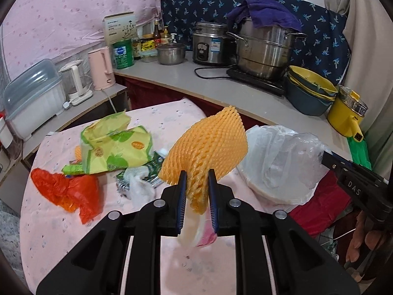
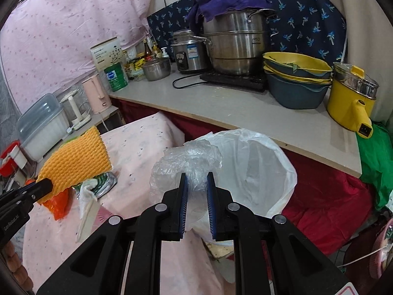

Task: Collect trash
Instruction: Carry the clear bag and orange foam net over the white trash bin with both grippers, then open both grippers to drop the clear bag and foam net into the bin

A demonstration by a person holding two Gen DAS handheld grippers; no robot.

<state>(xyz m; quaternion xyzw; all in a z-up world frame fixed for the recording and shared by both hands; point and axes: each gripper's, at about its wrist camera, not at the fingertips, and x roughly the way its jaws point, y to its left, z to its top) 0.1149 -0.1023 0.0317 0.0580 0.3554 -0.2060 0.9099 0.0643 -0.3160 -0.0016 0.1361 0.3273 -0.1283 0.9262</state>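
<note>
Orange foam net (image 1: 208, 145) is pinched tight in the left tool (image 1: 197, 184), lifted above the pink worktop (image 1: 61, 233). The right tool (image 2: 196, 184) grips clear plastic (image 2: 189, 162) beside the white bag (image 2: 258, 172). Next, I think, both go into the bag; wrappers (image 1: 115, 147) wait farther back.

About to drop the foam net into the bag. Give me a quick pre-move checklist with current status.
1. Left tool shut on the orange foam fruit net: ok.
2. Net lifted off the pink tablecloth: ok.
3. Right tool shut on the clear plastic bag, apparently at its rim: ok.
4. White bin liner mouth open: ok.
5. Room left inside the liner: cannot tell.
6. Table trash collected: not ok; red plastic bag and green wrapper remain.
</note>
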